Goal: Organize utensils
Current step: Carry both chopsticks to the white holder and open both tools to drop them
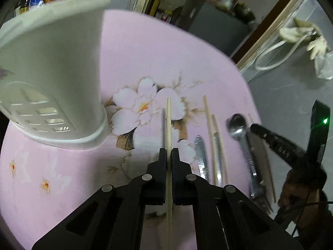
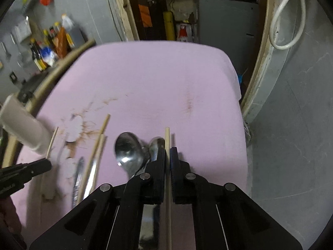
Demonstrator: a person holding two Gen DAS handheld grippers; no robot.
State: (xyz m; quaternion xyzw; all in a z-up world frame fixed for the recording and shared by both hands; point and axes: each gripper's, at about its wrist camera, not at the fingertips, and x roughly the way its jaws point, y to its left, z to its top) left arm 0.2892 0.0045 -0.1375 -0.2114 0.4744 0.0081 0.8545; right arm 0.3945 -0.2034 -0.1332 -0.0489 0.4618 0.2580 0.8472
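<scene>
The left gripper is clamped on a wooden chopstick, which runs straight between its two black fingers and sticks out well ahead of their tips over the pink flowered tablecloth. Ahead and to the left of those fingers stands a white plastic utensil holder with slotted walls, apart from the chopstick. To the right of the fingers lie a table knife, two more chopsticks side by side, and a steel spoon, with the right gripper's finger just beyond the spoon. The right gripper is likewise closed on a chopstick of its own, held lengthwise between its fingers and pointing forward past them. Just left of its fingertips lie two spoons, the smaller one partly hidden behind the left finger; farther left lie the pair of chopsticks and the knife.
</scene>
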